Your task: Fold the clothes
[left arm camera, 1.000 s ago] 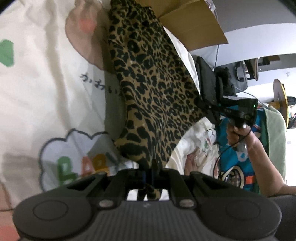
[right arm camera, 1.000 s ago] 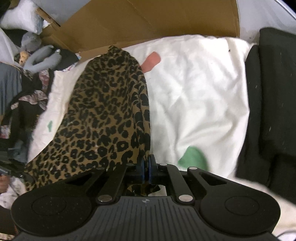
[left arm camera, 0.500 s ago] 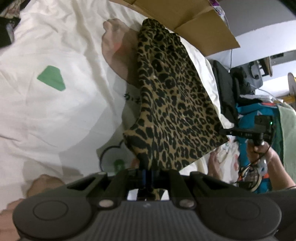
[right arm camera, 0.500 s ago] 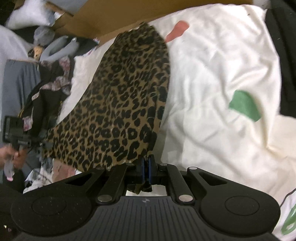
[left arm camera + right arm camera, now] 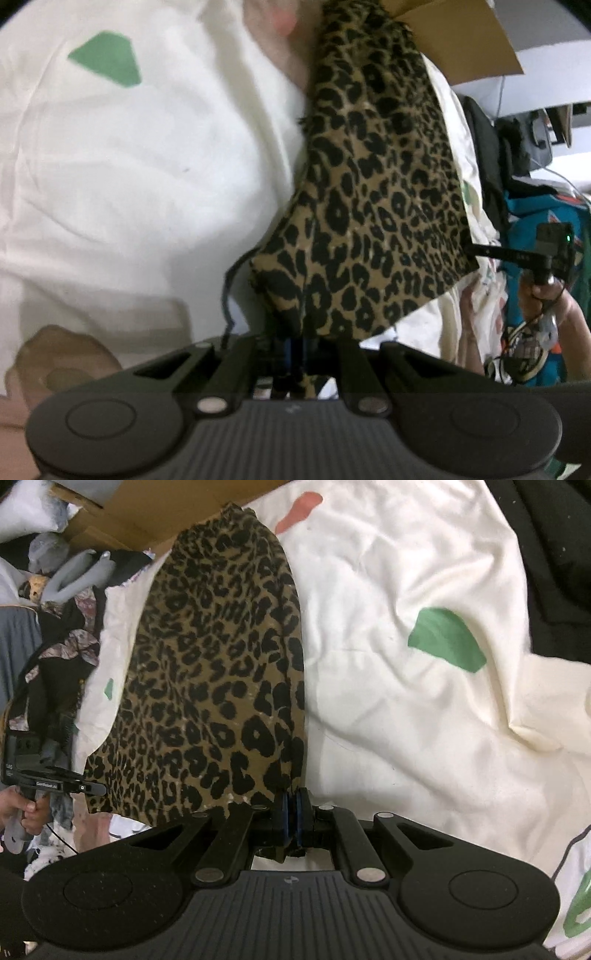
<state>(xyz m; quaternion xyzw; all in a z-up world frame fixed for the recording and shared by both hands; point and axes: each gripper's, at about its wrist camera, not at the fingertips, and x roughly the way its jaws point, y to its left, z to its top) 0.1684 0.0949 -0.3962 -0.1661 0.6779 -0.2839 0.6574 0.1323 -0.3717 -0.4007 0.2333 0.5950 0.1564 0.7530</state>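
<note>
The leopard-print garment (image 5: 376,206) is pinched at one near corner by the left gripper (image 5: 297,350) and at the other by the right gripper (image 5: 293,812); it stretches ahead of the fingers over the white bedsheet (image 5: 406,701); both corners should be kept level and taut while lowered, so wrinkles are avoided.

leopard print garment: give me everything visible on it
The leopard print garment is tan cloth with black spots, thin and soft-looking, with a slightly frayed edge. It is stretched flat between two near corners: the right gripper is shut on one, the left gripper on the other. Its far end lies on the white printed sheet, near a cardboard box.
</note>
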